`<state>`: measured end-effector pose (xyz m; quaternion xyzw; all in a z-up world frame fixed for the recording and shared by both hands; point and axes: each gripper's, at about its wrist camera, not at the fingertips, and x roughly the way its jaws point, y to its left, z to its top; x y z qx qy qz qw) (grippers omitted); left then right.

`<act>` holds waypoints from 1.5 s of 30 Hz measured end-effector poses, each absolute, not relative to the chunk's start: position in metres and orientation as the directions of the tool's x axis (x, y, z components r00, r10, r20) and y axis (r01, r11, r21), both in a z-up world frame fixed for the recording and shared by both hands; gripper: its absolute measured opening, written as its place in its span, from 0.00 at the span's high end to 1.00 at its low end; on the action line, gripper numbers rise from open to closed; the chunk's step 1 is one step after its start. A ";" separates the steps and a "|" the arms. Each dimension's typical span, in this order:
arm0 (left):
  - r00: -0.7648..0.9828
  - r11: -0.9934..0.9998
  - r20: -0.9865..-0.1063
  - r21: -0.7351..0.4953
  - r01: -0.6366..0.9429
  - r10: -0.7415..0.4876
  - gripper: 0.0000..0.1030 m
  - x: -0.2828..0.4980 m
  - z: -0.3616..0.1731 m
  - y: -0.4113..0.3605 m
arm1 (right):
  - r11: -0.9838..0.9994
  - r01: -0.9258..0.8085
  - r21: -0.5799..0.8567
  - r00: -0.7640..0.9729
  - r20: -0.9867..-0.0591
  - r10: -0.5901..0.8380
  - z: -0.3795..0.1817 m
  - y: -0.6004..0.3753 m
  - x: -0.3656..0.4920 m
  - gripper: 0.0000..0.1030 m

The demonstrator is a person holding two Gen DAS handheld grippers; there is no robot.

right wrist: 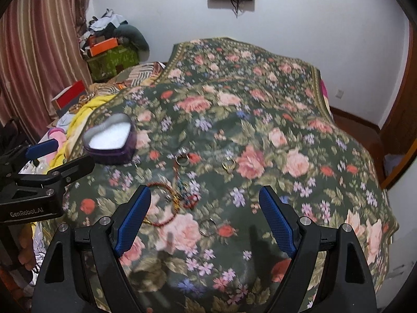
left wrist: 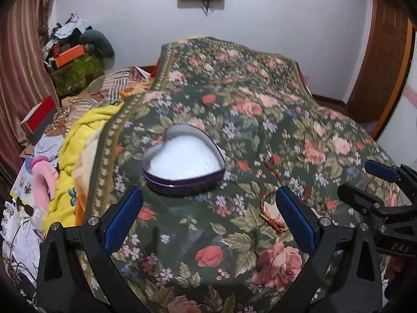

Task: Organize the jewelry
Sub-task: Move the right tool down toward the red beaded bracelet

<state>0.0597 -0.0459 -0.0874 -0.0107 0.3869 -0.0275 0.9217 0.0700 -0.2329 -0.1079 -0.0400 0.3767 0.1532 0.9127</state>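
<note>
Floral bedspread [right wrist: 260,99] bears heart tin [right wrist: 110,140], rings, bracelets; both tongs [left wrist: 208,219] [right wrist: 206,219] gape empty.

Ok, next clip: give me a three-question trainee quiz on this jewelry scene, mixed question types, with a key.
1. True or false: the heart-shaped tin already holds jewelry.
2. Multiple choice: the red cord bracelet lies nearest which claw? A) left claw B) right claw C) neither, it is in the tin
3. Fill in: both claws are ____ and holding nothing.

Key: 1 false, only its white lining shows; 2 B; 3 open.
</note>
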 end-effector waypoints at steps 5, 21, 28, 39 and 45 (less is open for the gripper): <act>0.664 0.996 -0.743 -0.043 0.083 -0.087 0.00 0.066 -0.101 -0.058 | 0.955 -0.289 0.068 0.640 -0.728 0.245 -0.120 -0.247 0.072 0.20; 0.577 0.983 -0.805 -0.044 0.175 -0.139 0.23 0.085 -0.135 -0.087 | 0.947 -0.315 0.067 0.600 -0.759 0.253 -0.142 -0.252 0.078 0.28; 0.547 0.975 -0.816 -0.079 0.209 -0.184 0.27 0.084 -0.143 -0.093 | 0.935 -0.342 0.095 0.544 -0.791 0.280 -0.158 -0.245 0.081 0.36; 0.531 0.966 -0.822 -0.083 0.246 -0.206 0.48 0.074 -0.147 -0.098 | 0.924 -0.368 0.106 0.530 -0.793 0.302 -0.166 -0.243 0.081 0.40; 0.518 0.964 -0.826 -0.110 0.244 -0.225 0.77 0.074 -0.146 -0.093 | 0.925 -0.365 0.102 0.543 -0.784 0.300 -0.170 -0.244 0.081 0.57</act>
